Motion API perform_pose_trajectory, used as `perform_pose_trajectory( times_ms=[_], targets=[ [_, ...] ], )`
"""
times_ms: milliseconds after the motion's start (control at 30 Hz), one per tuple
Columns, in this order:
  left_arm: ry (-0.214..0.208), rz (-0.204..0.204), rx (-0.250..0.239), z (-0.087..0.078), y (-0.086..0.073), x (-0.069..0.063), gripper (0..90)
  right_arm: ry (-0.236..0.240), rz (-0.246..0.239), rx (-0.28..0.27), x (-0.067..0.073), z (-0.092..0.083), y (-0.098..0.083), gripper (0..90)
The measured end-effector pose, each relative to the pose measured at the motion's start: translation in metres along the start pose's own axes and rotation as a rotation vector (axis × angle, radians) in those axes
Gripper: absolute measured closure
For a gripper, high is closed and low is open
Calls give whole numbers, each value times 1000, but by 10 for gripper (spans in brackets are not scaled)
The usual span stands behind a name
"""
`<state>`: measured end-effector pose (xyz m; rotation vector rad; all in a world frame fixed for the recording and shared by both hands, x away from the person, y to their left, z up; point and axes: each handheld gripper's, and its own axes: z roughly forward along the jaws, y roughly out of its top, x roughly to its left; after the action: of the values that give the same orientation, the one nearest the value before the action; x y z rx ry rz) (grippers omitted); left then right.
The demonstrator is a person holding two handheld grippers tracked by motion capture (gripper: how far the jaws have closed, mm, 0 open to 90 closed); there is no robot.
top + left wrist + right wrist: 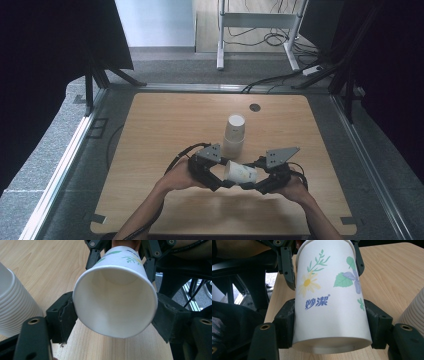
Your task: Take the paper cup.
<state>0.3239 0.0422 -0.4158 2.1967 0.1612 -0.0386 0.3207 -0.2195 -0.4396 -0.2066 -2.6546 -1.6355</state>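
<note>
Lying sideways above the table's near middle, paper cup (pixel 240 172) is clamped at its base end by right gripper (pixel 253 183). Left gripper (pixel 216 181) brackets the rim, pads touching both sides. Squeeze gently, avoiding crushing; cup stack (pixel 234 134) stands just beyond.

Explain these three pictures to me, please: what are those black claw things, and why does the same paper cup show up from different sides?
A person holds two hand tools, each with two black jaws. One camera looks down from above; one rides on each tool. The left gripper meets the paper cup at its open rim, so its camera looks inside. The right gripper is shut on the cup's base end, so its camera sees the flowered side. The cup lies sideways above the wooden table. Behind it stands a stack of cups.
</note>
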Motion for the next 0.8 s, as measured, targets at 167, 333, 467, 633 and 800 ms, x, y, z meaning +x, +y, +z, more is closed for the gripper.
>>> perform_pose_trajectory(
  times_ms=[167, 333, 467, 633, 800],
  targets=[
    [6, -1, -1, 0, -1, -1, 292, 6, 0, 5, 0, 0, 0, 365],
    [8, 15, 12, 0, -1, 0, 317, 9, 3, 16, -1, 2, 0, 365],
    [9, 26, 13, -1, -1, -2, 341, 12, 2, 35, -2, 4, -1, 359],
    [11, 29, 7, -1, -1, -2, 358, 7, 5, 52, -2, 6, 0, 335],
    [10, 41, 25, -2, 1, -2, 359, -2, 3, 73, -1, 7, 2, 263]
  ],
)
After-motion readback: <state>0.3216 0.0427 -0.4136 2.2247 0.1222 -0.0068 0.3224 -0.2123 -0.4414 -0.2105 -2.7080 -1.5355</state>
